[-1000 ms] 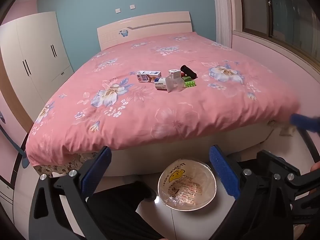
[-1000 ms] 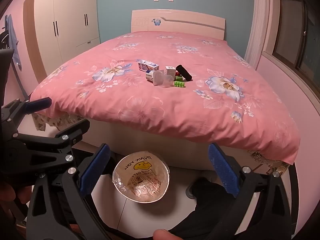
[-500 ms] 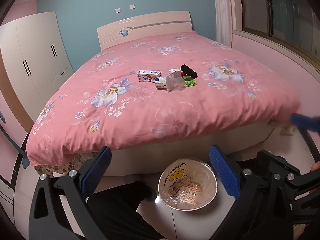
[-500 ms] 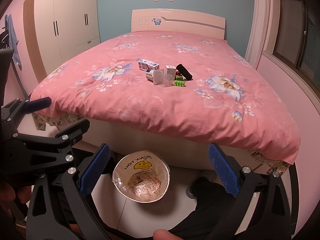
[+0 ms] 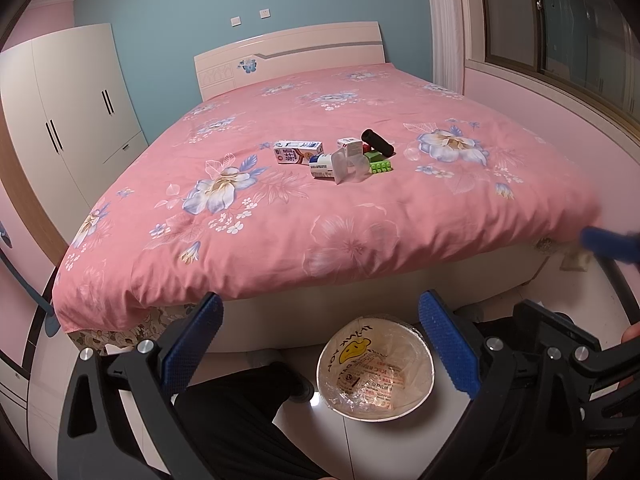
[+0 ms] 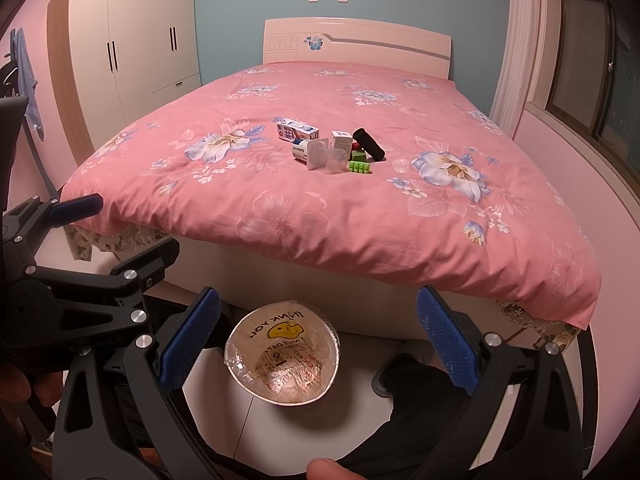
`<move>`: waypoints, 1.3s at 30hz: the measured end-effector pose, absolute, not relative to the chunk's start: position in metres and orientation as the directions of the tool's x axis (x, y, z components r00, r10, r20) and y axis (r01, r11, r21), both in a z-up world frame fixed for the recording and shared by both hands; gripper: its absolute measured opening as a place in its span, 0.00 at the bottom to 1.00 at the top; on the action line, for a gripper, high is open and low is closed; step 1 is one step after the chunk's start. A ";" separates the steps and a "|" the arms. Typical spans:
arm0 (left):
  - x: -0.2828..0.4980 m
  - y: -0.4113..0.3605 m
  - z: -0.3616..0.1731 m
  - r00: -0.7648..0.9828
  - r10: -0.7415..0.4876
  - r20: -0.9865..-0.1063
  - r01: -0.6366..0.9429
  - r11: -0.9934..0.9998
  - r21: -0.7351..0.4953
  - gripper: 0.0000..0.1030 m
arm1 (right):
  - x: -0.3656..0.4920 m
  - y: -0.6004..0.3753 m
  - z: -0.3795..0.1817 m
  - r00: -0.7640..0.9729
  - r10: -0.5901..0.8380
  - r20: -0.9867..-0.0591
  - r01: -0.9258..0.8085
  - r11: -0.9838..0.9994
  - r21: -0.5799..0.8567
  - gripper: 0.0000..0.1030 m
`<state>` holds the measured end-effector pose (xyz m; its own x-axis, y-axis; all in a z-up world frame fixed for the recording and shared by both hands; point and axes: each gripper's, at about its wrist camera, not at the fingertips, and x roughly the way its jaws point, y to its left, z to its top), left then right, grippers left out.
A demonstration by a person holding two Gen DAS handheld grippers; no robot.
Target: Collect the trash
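Observation:
A small heap of items lies mid-bed on the pink floral cover (image 5: 360, 220): a white milk carton (image 5: 297, 151) (image 6: 298, 132), a clear plastic cup (image 5: 349, 166) (image 6: 326, 159) on its side, a small white box (image 5: 349, 146) (image 6: 341, 141), a green toy brick (image 5: 380, 165) (image 6: 360, 166) and a black cylinder (image 5: 377, 142) (image 6: 369, 143). A lined waste bin (image 5: 375, 368) (image 6: 282, 354) stands on the floor at the bed's foot. My left gripper (image 5: 320, 344) and right gripper (image 6: 316, 344) are both open, empty, held above the bin, far from the heap.
A white wardrobe (image 5: 68, 108) (image 6: 132, 36) stands left of the bed, a window (image 5: 560, 28) on the right wall. The person's dark trouser legs and shoes (image 5: 248, 404) (image 6: 408, 376) are beside the bin on the white tile floor.

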<state>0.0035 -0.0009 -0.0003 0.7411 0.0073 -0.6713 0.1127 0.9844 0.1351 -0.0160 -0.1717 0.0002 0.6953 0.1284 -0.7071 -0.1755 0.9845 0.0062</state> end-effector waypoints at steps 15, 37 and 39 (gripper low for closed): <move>0.004 -0.001 0.000 0.741 0.008 -0.671 0.113 0.984 0.136 0.97 | -0.016 -0.172 0.000 0.695 0.128 -0.707 -0.176 0.984 0.006 0.94; 0.001 0.002 -0.001 0.739 0.009 -0.673 0.113 0.984 0.137 0.97 | -0.015 -0.170 -0.001 0.695 0.126 -0.708 -0.176 0.984 0.003 0.94; 0.001 0.002 -0.002 0.739 0.010 -0.674 0.113 0.984 0.138 0.97 | -0.015 -0.170 -0.001 0.694 0.126 -0.709 -0.175 0.985 0.004 0.94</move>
